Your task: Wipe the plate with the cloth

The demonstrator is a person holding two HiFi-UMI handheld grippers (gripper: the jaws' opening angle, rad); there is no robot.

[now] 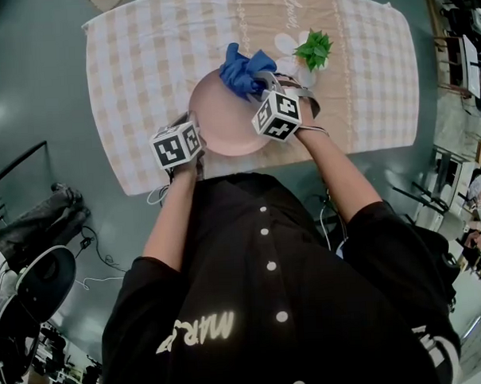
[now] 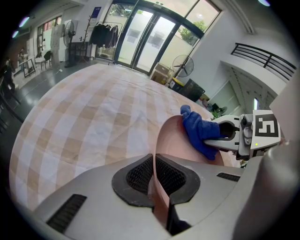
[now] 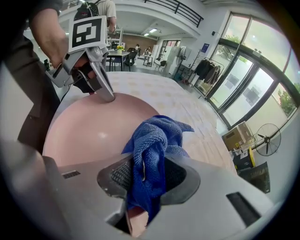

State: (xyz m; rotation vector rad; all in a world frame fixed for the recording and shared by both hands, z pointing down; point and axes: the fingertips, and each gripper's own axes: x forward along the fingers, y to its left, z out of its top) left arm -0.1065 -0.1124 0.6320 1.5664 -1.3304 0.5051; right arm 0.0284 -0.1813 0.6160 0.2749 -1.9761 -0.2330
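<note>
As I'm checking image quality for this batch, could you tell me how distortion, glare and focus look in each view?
Head view: sharp and evenly lit, with the room's edges bent by the wide lens. Left gripper view: heavy fisheye, dark corners, bright windows, plate in focus. Right gripper view: same fisheye and dark corners, one small glint on the plate, cloth weave crisp.

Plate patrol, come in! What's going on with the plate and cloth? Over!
Left gripper shut on rim of pink plate. Right gripper shut on blue cloth, at plate's far side. Potted plant nearby, nothing blocking.
</note>
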